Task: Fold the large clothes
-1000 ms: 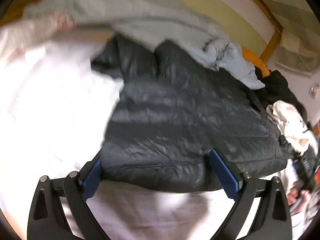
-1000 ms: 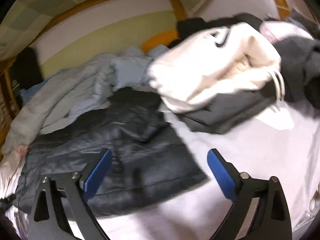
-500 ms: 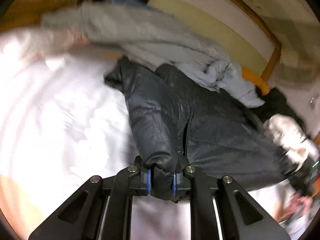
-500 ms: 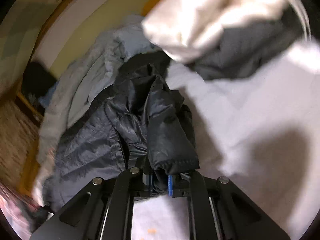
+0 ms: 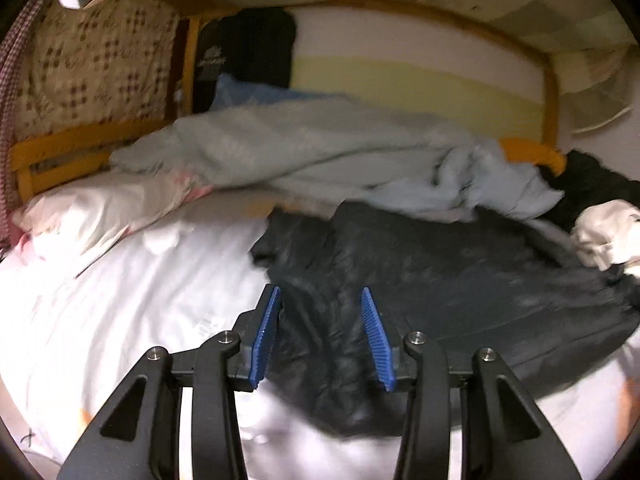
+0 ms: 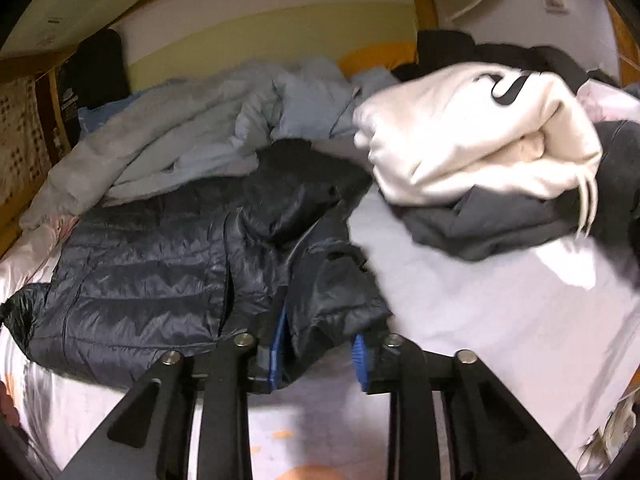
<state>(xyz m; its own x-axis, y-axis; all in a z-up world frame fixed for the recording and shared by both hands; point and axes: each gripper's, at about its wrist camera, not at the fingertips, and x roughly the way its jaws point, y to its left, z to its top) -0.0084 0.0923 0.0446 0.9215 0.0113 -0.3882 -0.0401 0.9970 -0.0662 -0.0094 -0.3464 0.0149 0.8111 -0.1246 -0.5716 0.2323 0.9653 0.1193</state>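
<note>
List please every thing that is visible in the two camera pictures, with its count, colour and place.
puffer jacket: one, dark navy, spread on the bed in front of both grippers
bed sheet: one, white, under the clothes
blanket: one, pale grey-blue, bunched behind the jacket
hoodie: one, cream with a black logo, on the pile at the right
dark grey garment: one, under the hoodie
pillow: one, white, far left
bed frame: one, wooden, around the mattress
left gripper: black with blue pads, jaws opening, jacket fabric between them
right gripper: same colours, jaws opening, jacket edge between them
</note>
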